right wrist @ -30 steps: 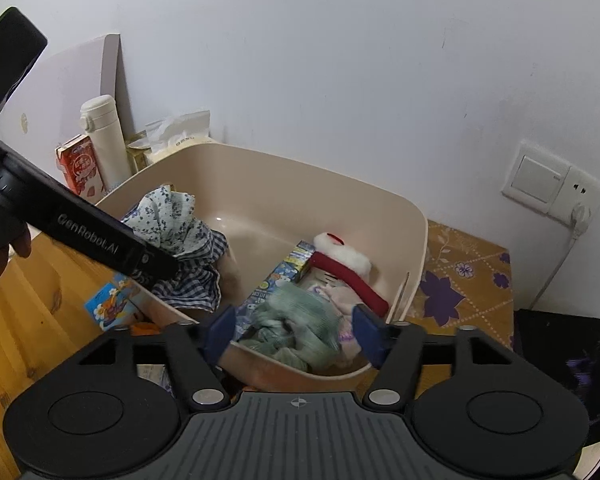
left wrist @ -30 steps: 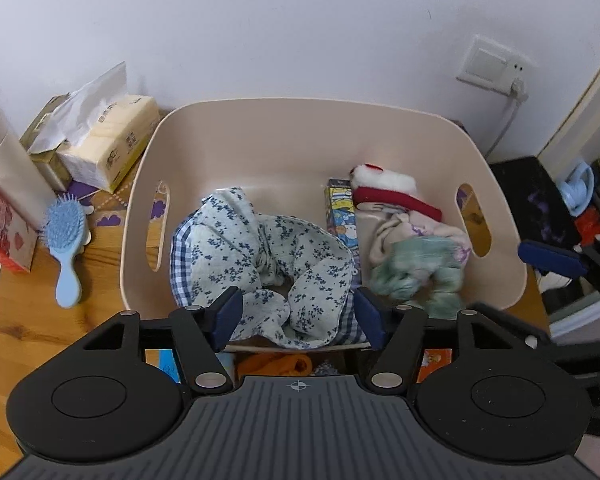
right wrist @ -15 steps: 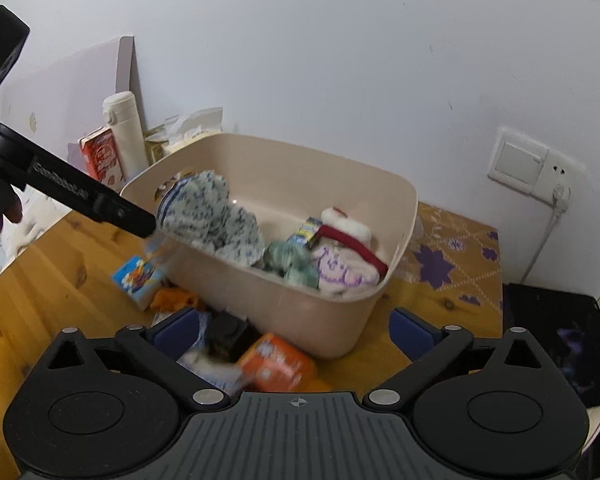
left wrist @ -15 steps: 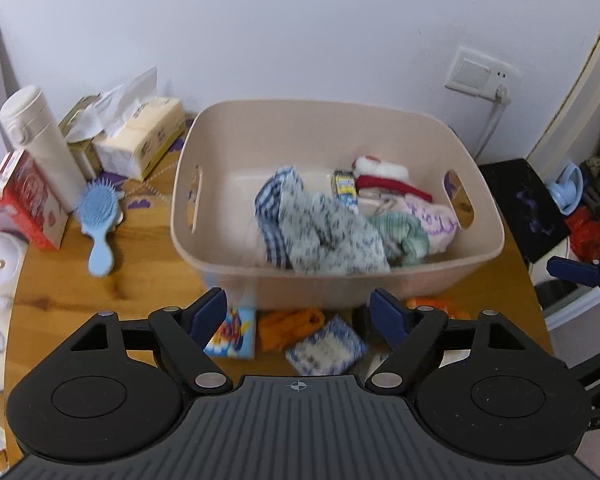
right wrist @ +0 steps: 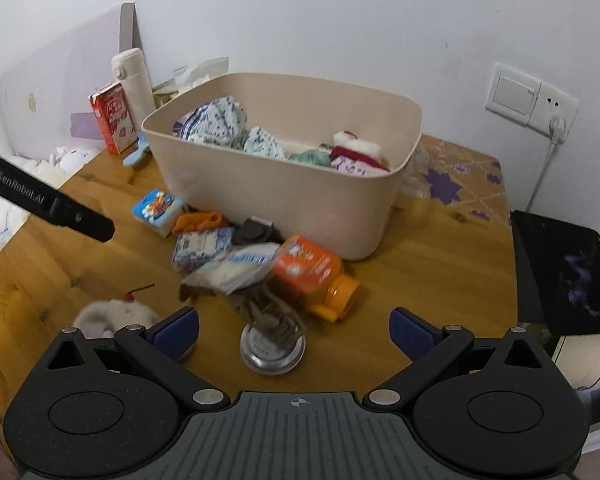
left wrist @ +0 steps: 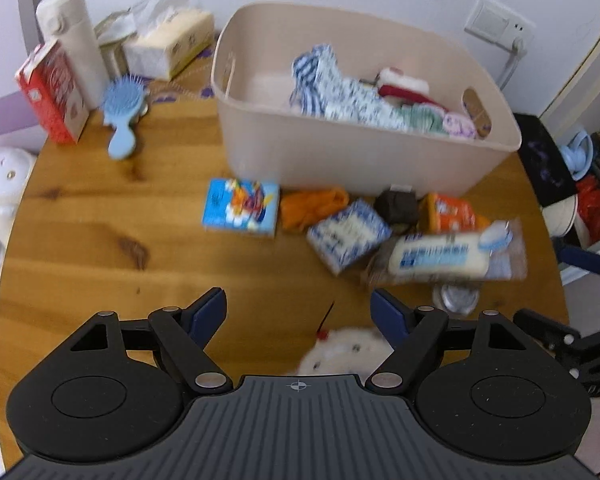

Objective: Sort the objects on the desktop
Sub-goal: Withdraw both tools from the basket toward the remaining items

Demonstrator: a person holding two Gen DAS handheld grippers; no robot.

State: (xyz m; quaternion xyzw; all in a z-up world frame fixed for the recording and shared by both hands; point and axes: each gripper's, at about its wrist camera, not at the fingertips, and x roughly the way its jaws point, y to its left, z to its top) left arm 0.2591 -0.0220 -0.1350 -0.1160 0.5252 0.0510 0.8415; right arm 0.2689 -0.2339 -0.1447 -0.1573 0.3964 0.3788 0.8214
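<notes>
My left gripper [left wrist: 298, 310] hangs open over the wooden table with nothing between its fingers, a fluffy white toy [left wrist: 348, 354] just under it. My right gripper [right wrist: 294, 328] is open too, above a round metal tin [right wrist: 272, 346] it does not touch. Further back stands the beige bin [left wrist: 360, 160], holding a blue-flowered cloth [left wrist: 340, 92], a green cloth [right wrist: 312, 156] and a red-and-white sock [right wrist: 356, 146]. In front of the bin lie a blue cartoon box [left wrist: 242, 208], an orange cloth [left wrist: 312, 206], a blue-white pack [left wrist: 348, 236], a white packet [left wrist: 440, 258] and an orange bottle [right wrist: 312, 272].
At the back left are a blue hairbrush [left wrist: 122, 108], a red carton [left wrist: 54, 88], a white flask [left wrist: 74, 44] and a tissue pack [left wrist: 168, 44]. A wall socket [right wrist: 532, 98] with a cable is at the right, and a black object [right wrist: 564, 272] sits beyond the table's right edge.
Both grippers opened wide and drew back from the bin toward the table's front. The flowered cloth and the green cloth that sat between their fingers now lie in the bin.
</notes>
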